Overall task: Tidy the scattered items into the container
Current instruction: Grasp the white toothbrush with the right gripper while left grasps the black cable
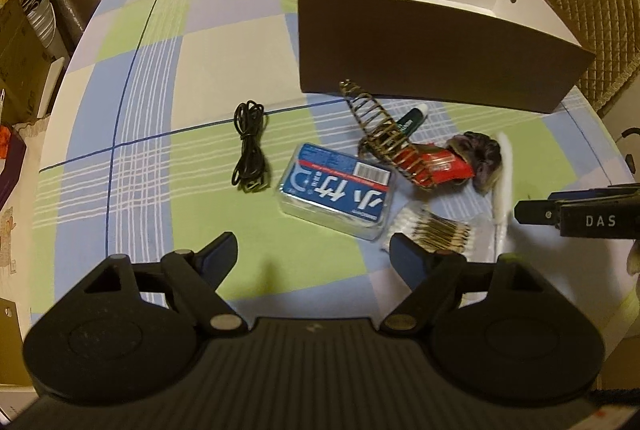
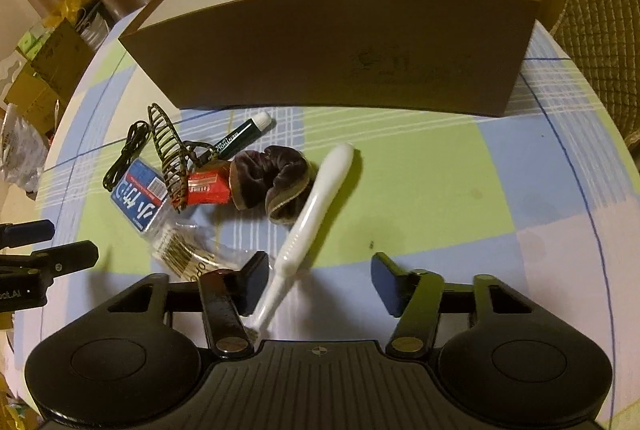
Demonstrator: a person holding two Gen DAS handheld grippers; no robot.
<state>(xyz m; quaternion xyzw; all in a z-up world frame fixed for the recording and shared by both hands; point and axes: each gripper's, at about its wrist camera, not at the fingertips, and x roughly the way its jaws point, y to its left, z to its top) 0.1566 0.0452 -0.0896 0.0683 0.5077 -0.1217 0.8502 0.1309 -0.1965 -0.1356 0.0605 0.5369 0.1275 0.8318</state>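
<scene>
On the checked worktop (image 1: 168, 78), in front of the brown container (image 1: 420, 46) standing at its far edge, the scattered items are lying in a loose cluster. Going left to right: a coiled black cable (image 1: 250, 150), limp and light, is running roughly toward the container; a blue-labelled plastic box (image 1: 338, 194), rigid and smooth, is sitting at a slant; a pack of cotton swabs (image 1: 436, 236) in crinkly film is lying nearest the left hand-held gripper (image 1: 314, 258), whose jaws are standing wide with nothing between them. Beyond are a springy hair claw (image 2: 166, 154), a green pen (image 2: 240, 136), a red wrapper (image 2: 208, 186) and a soft velvet scrunchie (image 2: 272, 182). The white plastic tube (image 2: 316, 210) looks stiff, light and slippery; its long axis is running diagonally, rounded end toward the container, thin end toward the right hand-held gripper (image 2: 320, 284). That gripper's jaws are standing partly open, the left pad just beside the thin end, not yet clamping. The ribbed neck seems the best hold.
</scene>
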